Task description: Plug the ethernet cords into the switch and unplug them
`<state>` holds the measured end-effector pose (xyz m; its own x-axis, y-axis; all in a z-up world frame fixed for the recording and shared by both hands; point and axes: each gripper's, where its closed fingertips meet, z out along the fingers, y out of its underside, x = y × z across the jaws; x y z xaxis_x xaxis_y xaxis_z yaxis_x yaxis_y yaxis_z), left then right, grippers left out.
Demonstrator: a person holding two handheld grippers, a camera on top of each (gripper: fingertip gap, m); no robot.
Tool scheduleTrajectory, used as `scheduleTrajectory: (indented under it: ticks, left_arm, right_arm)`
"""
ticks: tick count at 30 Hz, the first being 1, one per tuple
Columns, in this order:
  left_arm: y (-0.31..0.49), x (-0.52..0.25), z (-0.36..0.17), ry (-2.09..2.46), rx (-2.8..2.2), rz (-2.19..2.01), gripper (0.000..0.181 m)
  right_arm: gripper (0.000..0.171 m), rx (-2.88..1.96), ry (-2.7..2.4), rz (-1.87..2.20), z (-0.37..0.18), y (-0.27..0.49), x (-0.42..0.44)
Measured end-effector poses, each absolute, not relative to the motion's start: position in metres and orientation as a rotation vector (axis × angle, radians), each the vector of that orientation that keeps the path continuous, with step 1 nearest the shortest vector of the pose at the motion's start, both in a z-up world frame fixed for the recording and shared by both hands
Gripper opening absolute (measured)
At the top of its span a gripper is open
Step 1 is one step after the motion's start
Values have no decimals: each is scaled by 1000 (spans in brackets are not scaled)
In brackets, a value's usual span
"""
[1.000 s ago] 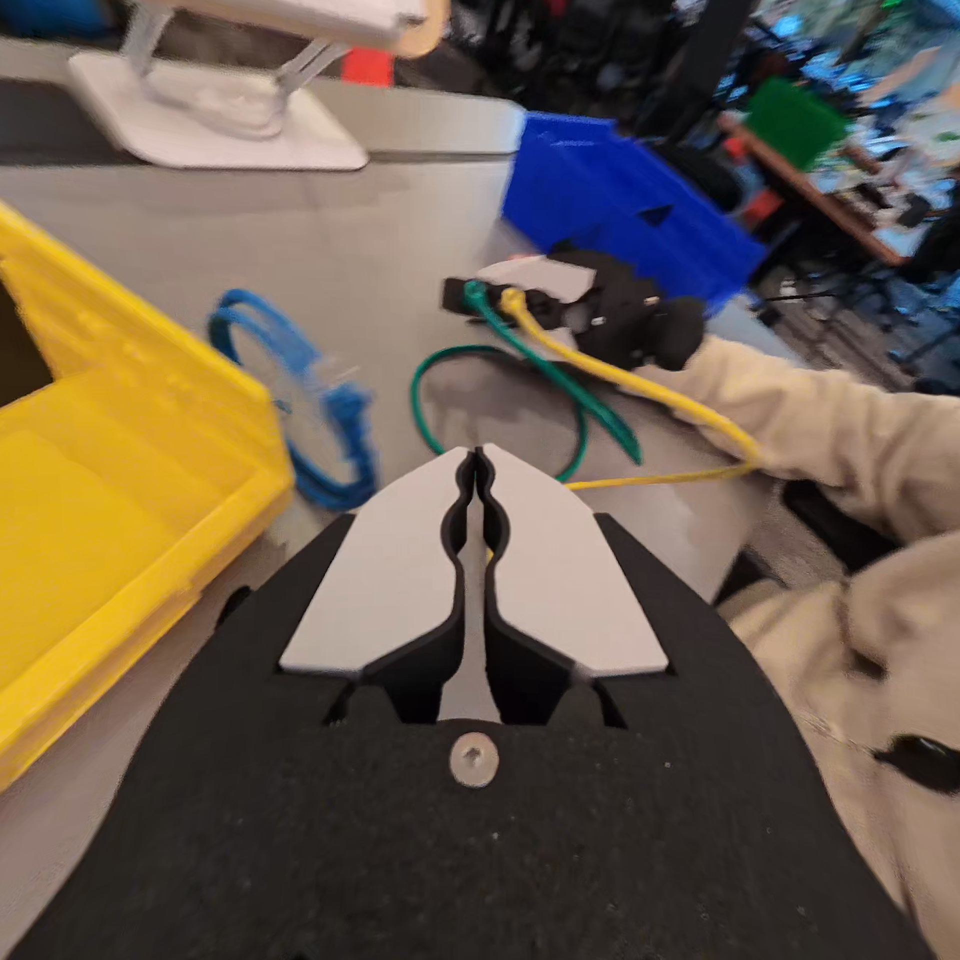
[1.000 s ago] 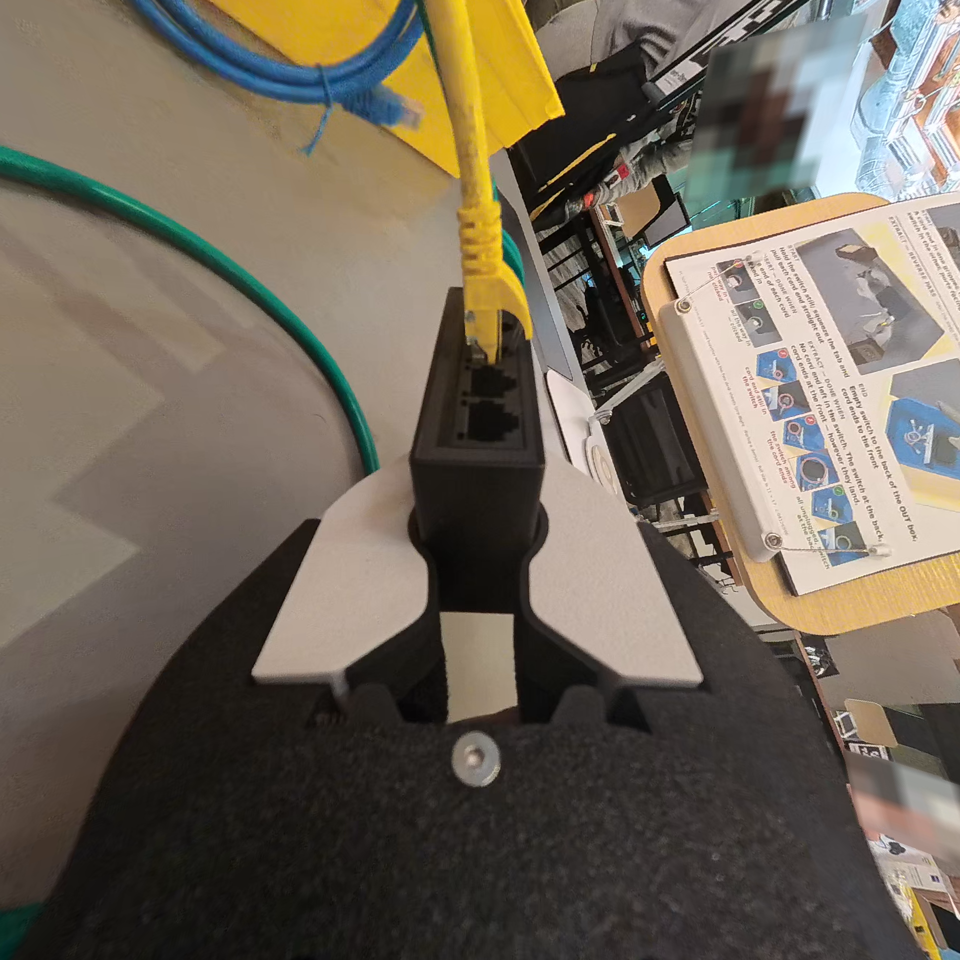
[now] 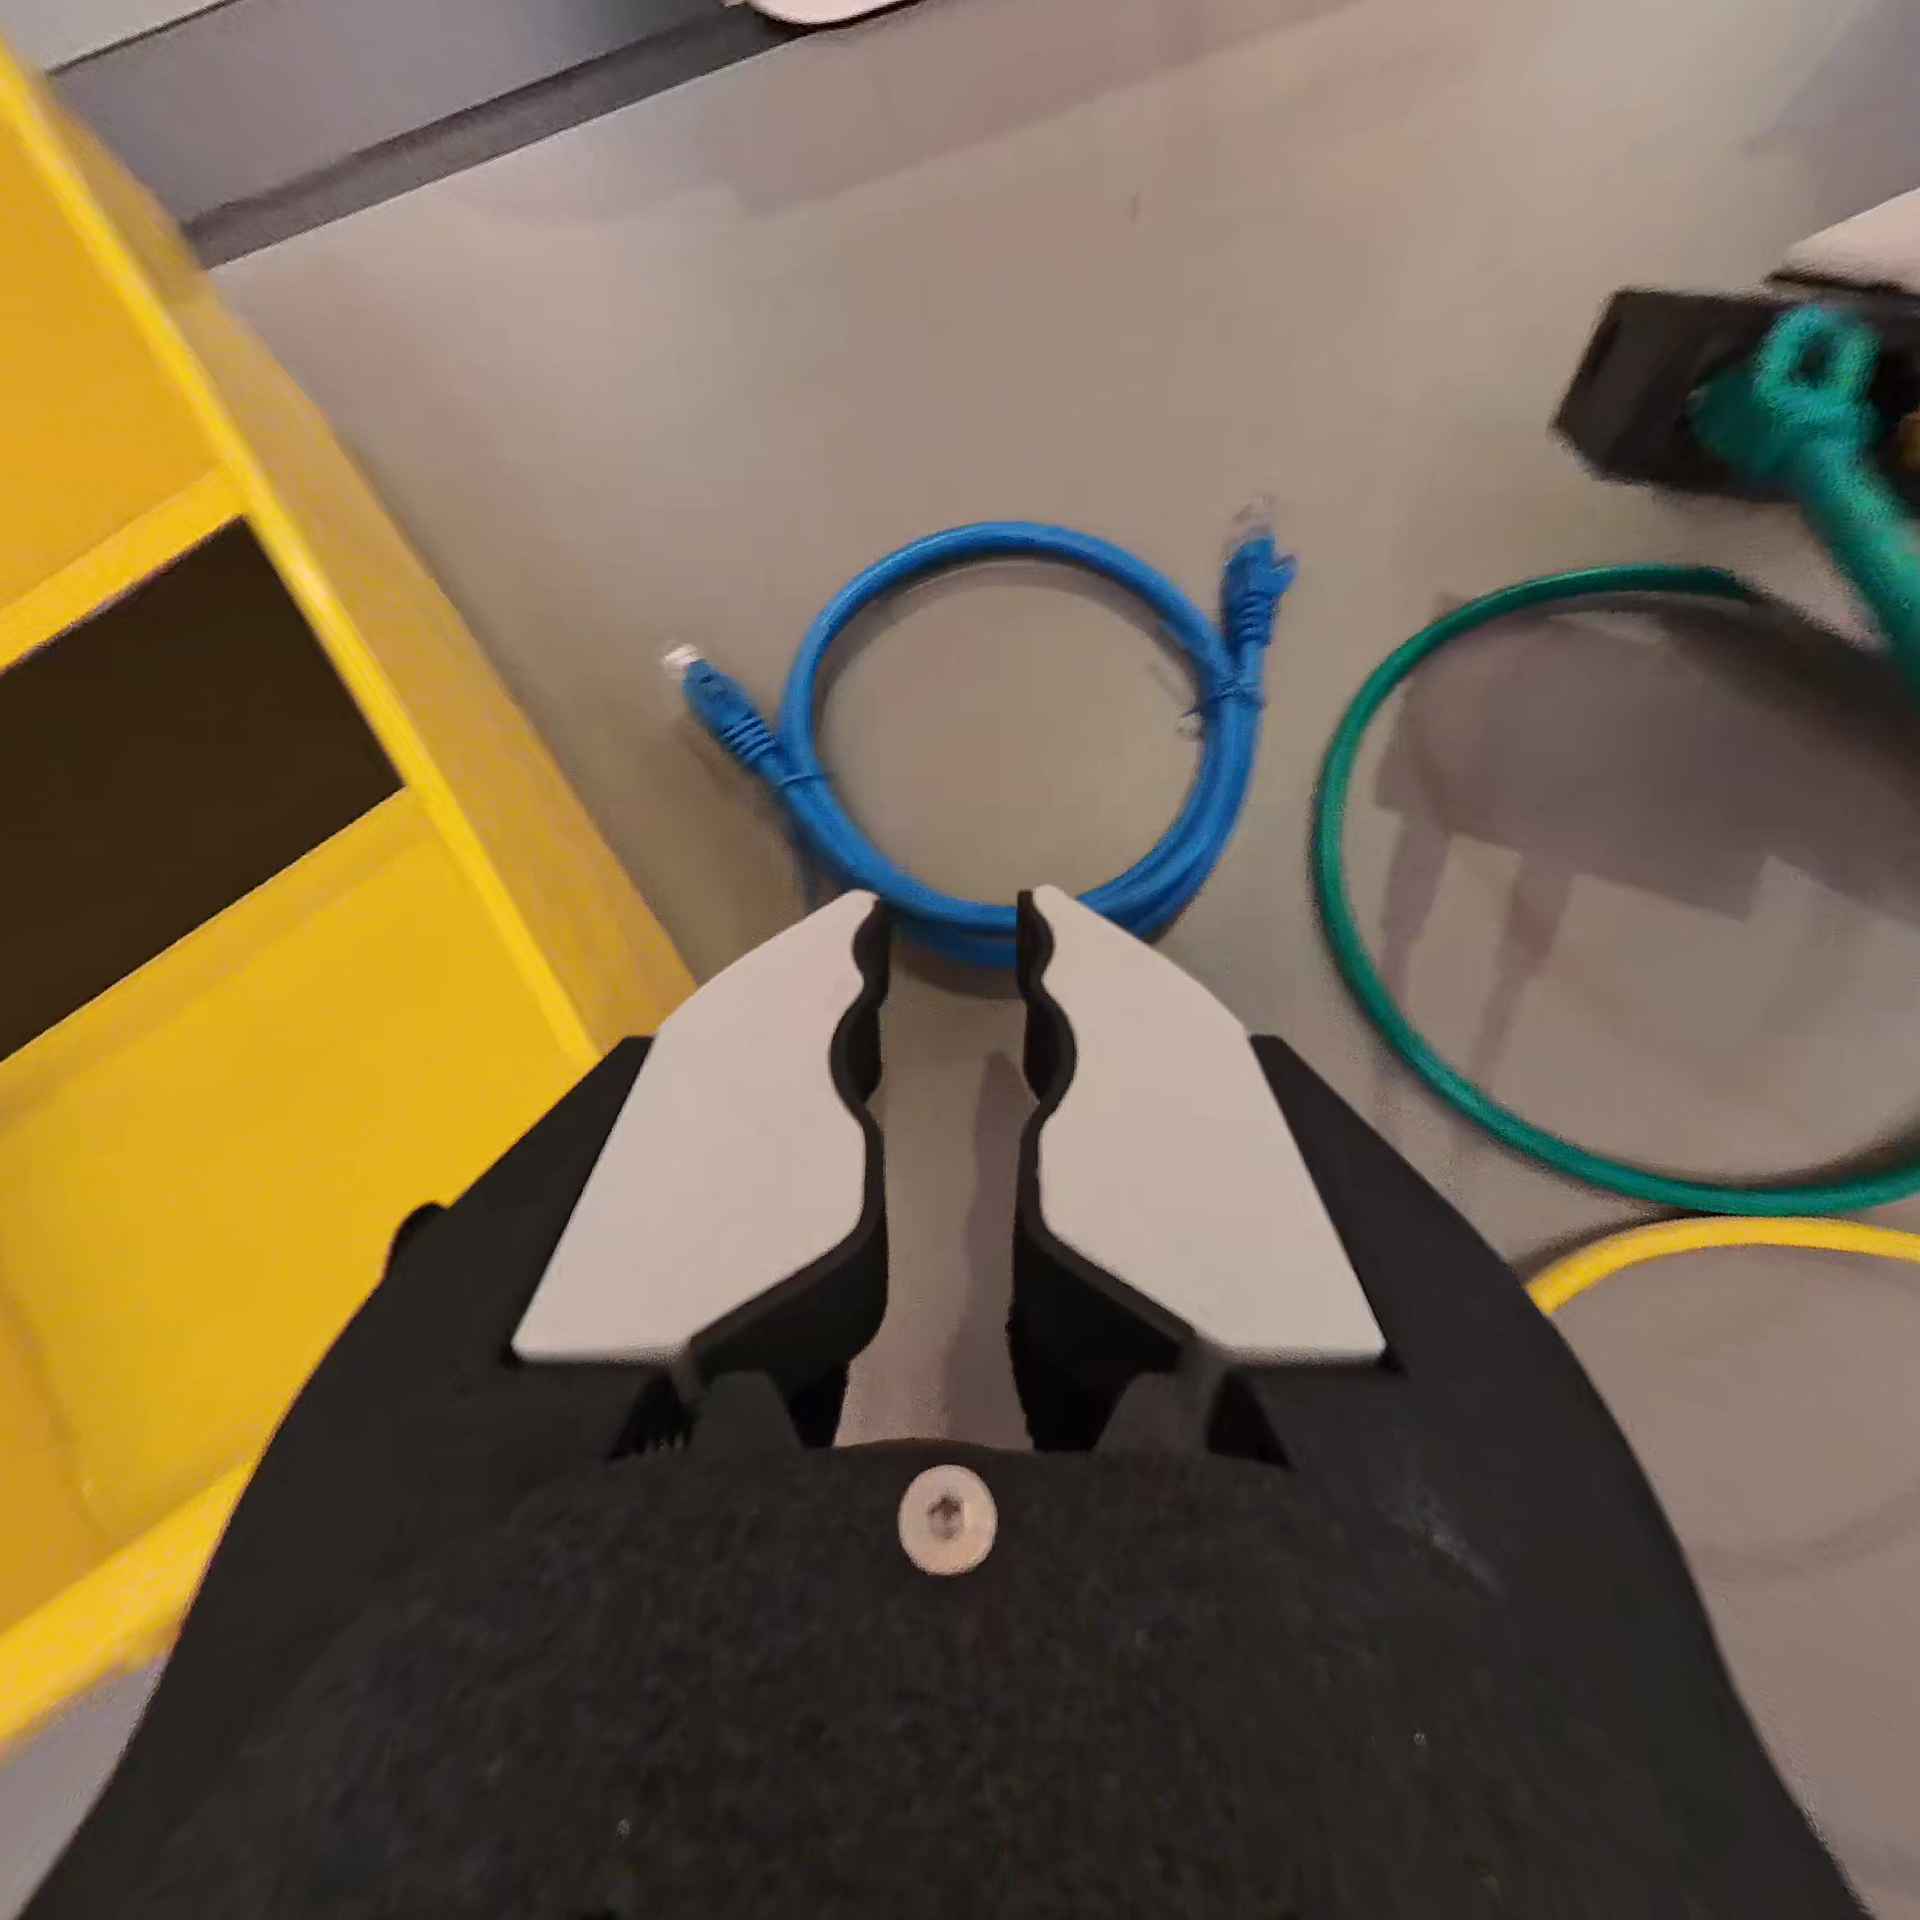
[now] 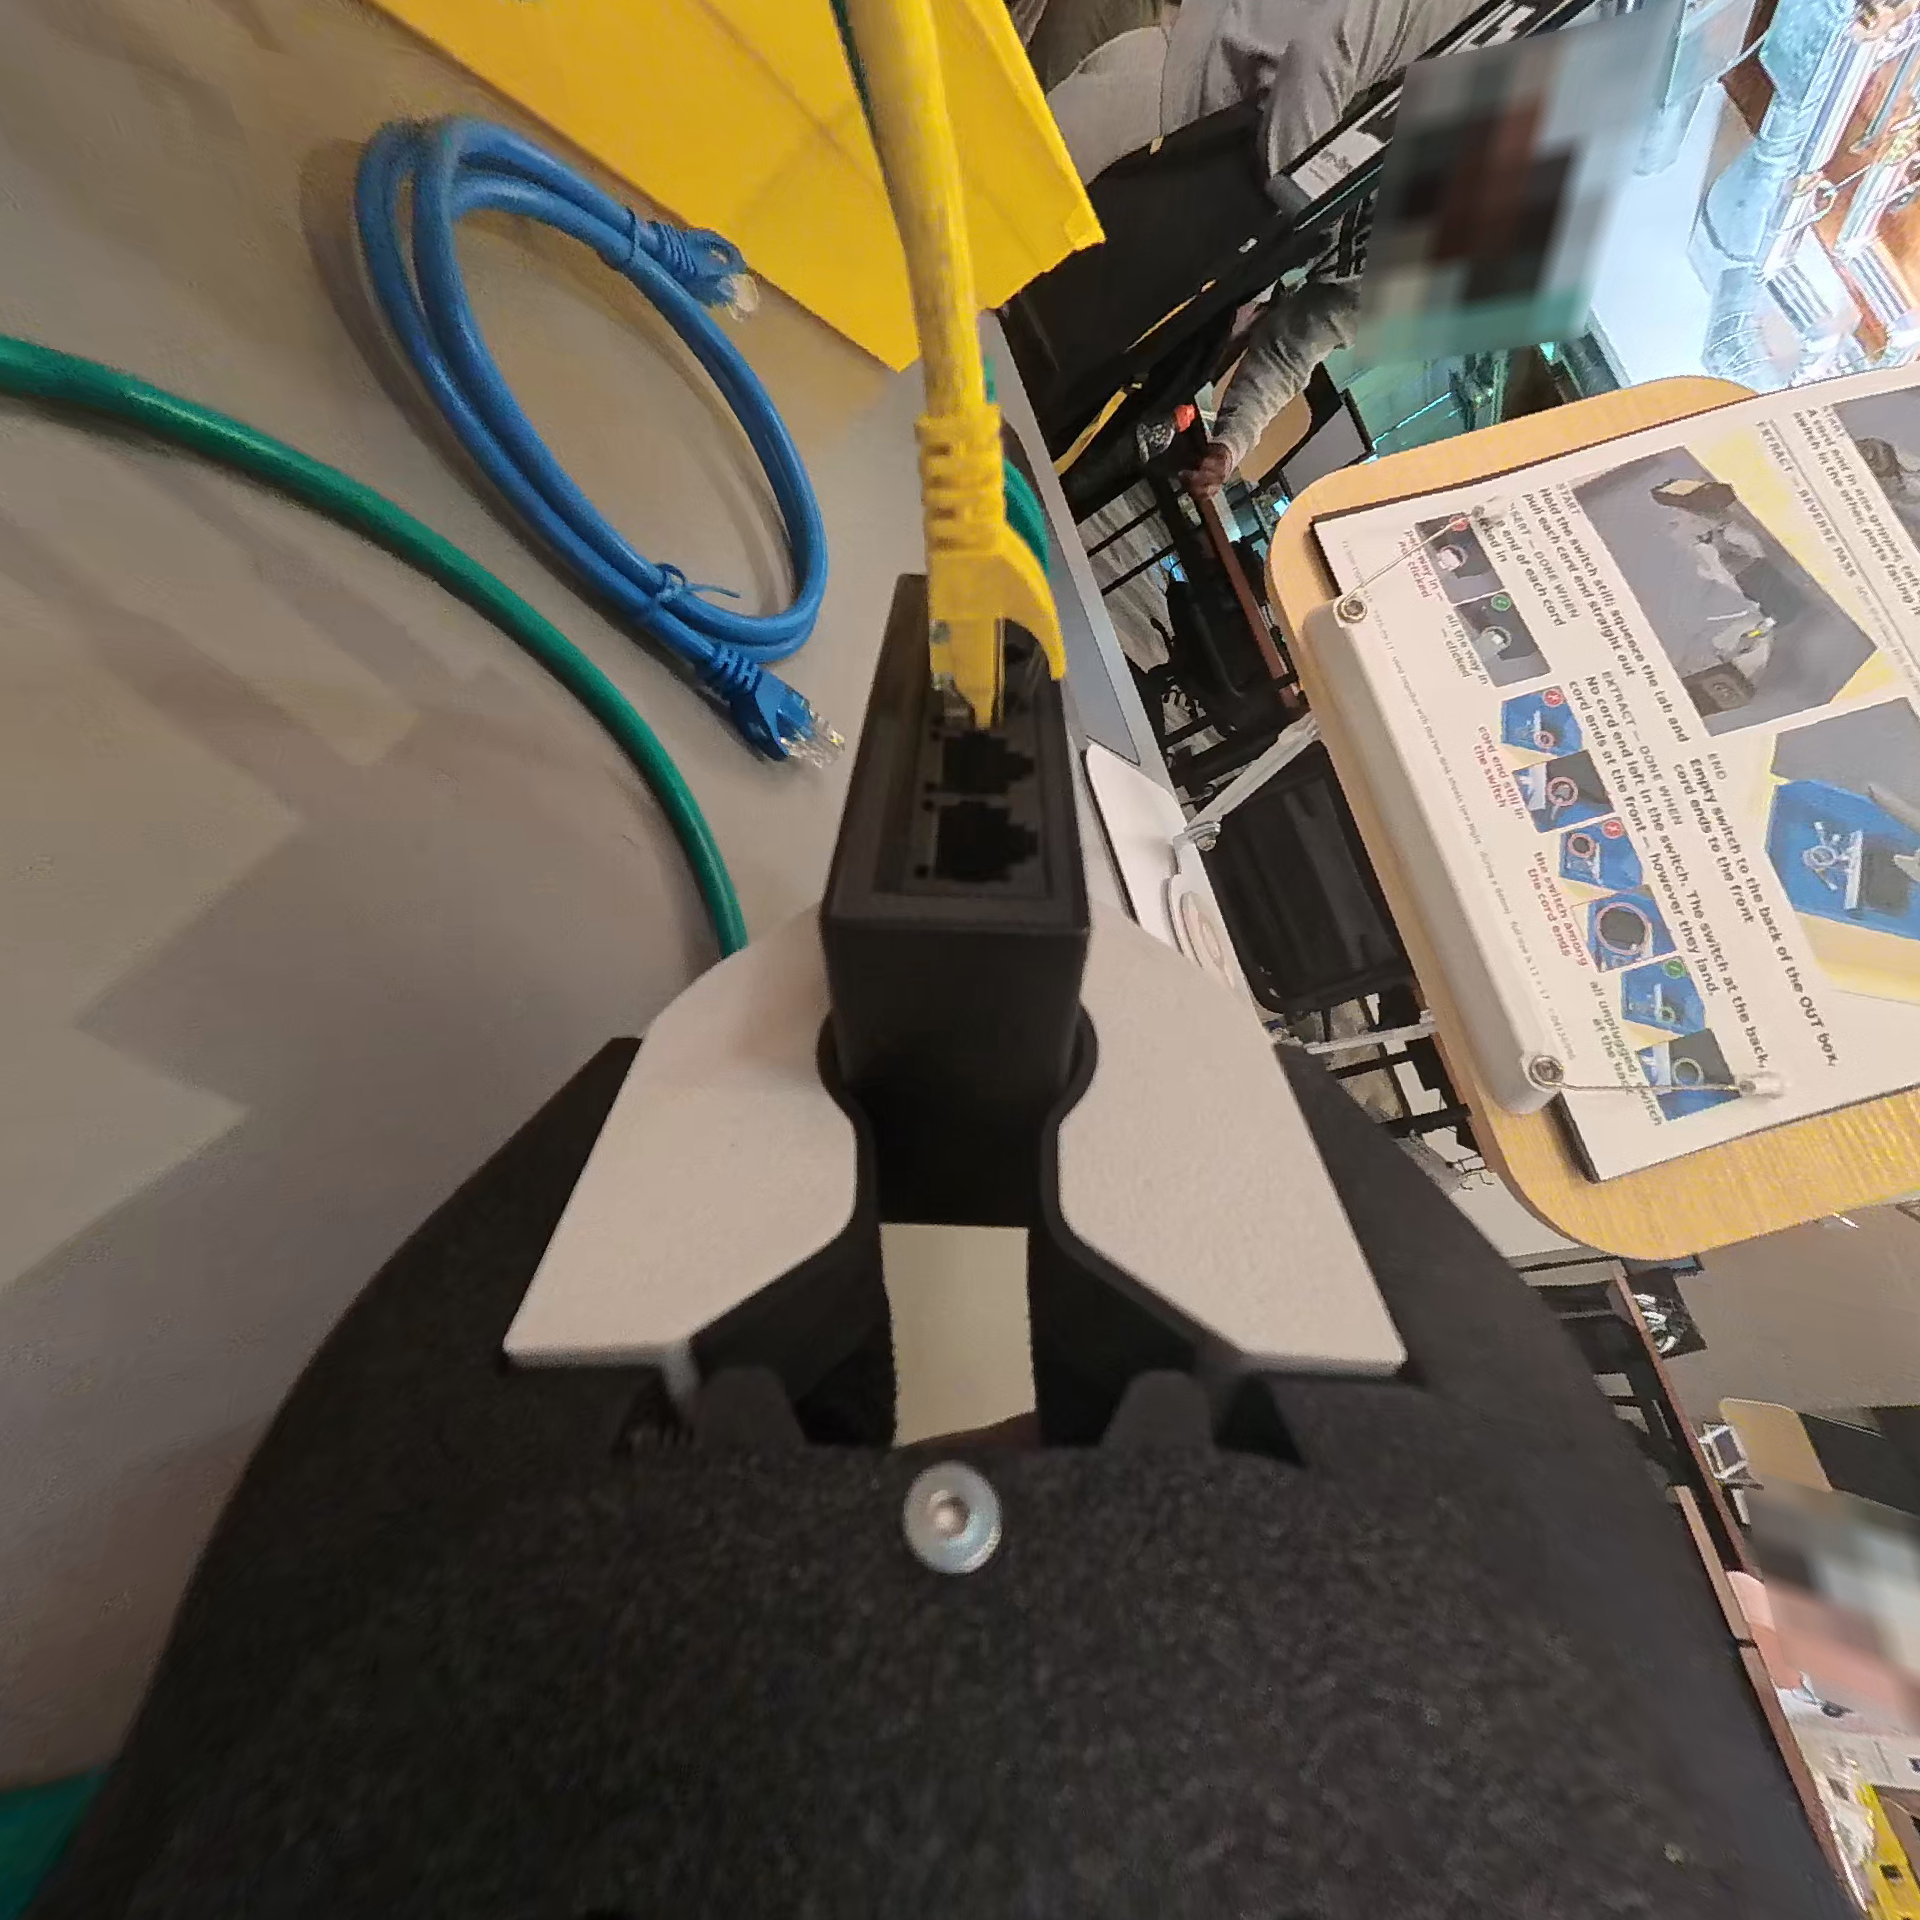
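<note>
Left tongs [image 3: 951, 914]: parted, empty, over the blue cord [image 3: 1023, 727] coiled mid-frame on the desk [image 3: 935, 343].
Right tongs [image 4: 956, 997]: clamped on the black switch [image 4: 956, 894], frame centre.
Yellow cord [image 4: 961, 499]: plugged into the switch.

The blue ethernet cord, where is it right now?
In the left wrist view, the blue ethernet cord lies coiled on the grey table, just ahead of the open left gripper, between the yellow bin and the green cord.

grey table [image 3: 935, 343] | blue cord [image 3: 1039, 727] coiled | yellow bin [image 3: 260, 935]
</note>
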<state>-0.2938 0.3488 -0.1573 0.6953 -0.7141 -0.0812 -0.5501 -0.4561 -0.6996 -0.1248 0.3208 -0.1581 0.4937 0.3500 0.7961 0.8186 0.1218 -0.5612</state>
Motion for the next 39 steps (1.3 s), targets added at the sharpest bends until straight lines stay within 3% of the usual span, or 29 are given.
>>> scheduleTrajectory:
  ticks: [3, 7, 10, 13, 22, 27, 34, 39]
  left_arm:
    - [359, -328, -161, 900, -2197, -108, 25]
    - [367, -367, -158, 740, -2208, -59, 42]
    - [360, -349, -148, 672, -2170, -237, 43]
    - [363, -310, -150, 569, -2207, -436, 61]
    - [432, -301, -195, 419, -2353, -200, 51]
    - [433, -292, -211, 515, -2382, -192, 32]
    - [417, -273, -207, 798, -2298, -298, 22]
    - [393, -273, -169, 1083, -2161, -330, 20]
  right_arm:
    - [31, -1468, -1081, -460, -158, 319, -126]
    - [31, -1472, -1084, -458, -159, 320, -127]
    - [31, -1472, -1092, -462, -161, 320, -128]
    - [31, -1473, -1098, -466, -162, 320, -128]
    - [31, -1485, -1074, -445, -160, 319, -126]
    - [30, -1488, -1082, -434, -161, 320, -128]
    - [31, -1490, -1081, -432, -161, 320, -128]
    - [30, -1490, -1085, -438, -162, 319, -128]
